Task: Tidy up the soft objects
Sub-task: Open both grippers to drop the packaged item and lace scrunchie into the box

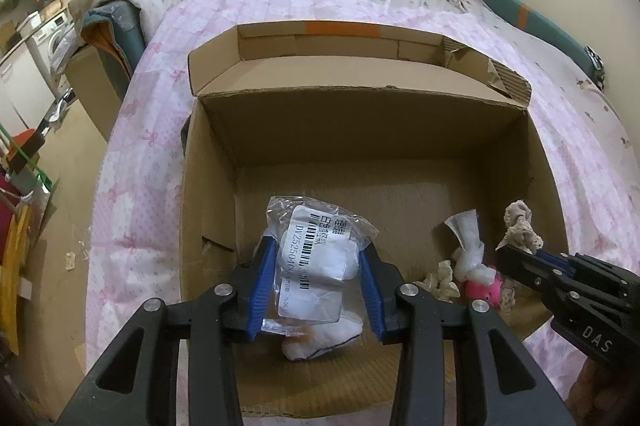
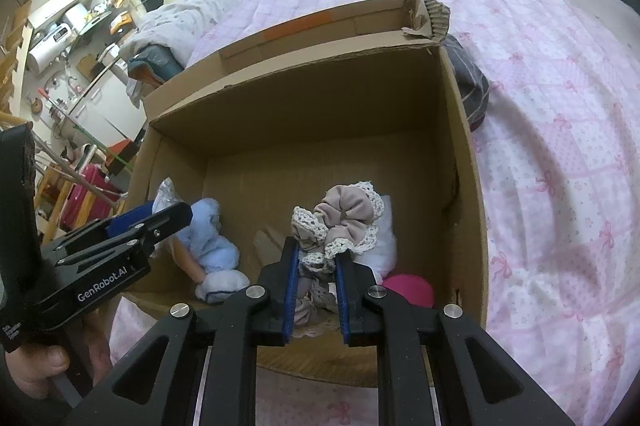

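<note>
The left gripper (image 1: pixel 316 278) pinches a clear plastic bag (image 1: pixel 316 266) with a barcode label, low inside the cardboard box (image 1: pixel 360 129) on the pink quilt (image 1: pixel 580 153); the soft white contents blur behind the film; the right gripper (image 2: pixel 316 266), jaws pressed nearly together, clamps a beige lace-edged scrunchie (image 2: pixel 344 222) at 12 o'clock from its tips, inside the same box; a pink plush (image 2: pixel 408 290) at 3 o'clock is half hidden behind that gripper

Right gripper (image 2: pixel 316 258) pinches lace-edged beige scrunchie (image 2: pixel 346 222) over open cardboard box (image 2: pixel 460 129) on pink quilt (image 2: pixel 560 105); left gripper (image 2: pixel 168 216) beside light-blue plush (image 2: pixel 212 238).
</note>
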`<action>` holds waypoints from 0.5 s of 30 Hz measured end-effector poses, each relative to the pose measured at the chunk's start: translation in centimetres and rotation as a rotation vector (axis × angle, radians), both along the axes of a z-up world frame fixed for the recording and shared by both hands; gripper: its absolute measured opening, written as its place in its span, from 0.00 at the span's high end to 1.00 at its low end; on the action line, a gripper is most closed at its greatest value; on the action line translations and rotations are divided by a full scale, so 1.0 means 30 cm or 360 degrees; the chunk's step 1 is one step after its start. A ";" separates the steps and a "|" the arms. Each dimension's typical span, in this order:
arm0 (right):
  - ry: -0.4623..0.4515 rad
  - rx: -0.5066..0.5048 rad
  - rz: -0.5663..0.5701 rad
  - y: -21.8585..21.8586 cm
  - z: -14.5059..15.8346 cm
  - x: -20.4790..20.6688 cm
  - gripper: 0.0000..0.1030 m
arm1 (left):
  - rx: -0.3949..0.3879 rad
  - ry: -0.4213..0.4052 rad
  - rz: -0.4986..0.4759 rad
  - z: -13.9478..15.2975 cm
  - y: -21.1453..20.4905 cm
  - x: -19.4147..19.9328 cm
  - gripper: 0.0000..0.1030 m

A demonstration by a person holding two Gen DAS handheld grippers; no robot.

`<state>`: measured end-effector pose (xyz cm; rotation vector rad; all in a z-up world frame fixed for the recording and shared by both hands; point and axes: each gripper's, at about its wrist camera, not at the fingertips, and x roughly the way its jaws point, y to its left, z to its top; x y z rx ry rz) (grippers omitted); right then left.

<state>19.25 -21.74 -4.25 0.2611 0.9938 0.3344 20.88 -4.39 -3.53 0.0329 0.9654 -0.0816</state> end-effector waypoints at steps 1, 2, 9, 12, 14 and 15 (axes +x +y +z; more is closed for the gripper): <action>0.0000 -0.0001 0.0001 0.000 0.000 0.001 0.83 | 0.0001 0.0004 -0.0004 0.001 -0.001 -0.001 0.62; 0.0001 0.0002 0.0000 -0.001 -0.001 0.002 0.83 | 0.0003 0.0005 -0.0006 0.001 -0.002 0.000 0.62; -0.0012 0.0021 -0.0036 -0.019 0.002 0.002 0.82 | 0.0022 0.0014 0.0000 0.001 -0.008 -0.011 0.45; -0.0011 0.0037 -0.0048 -0.028 0.001 -0.001 0.80 | 0.0026 0.0020 -0.0008 0.004 -0.011 -0.013 0.42; -0.0020 0.0041 -0.0053 -0.032 0.005 -0.002 0.79 | 0.0035 0.0011 -0.0005 0.006 -0.010 -0.016 0.41; -0.0023 0.0042 -0.0055 -0.033 0.006 -0.003 0.79 | 0.0038 0.0007 -0.0001 0.008 -0.009 -0.017 0.41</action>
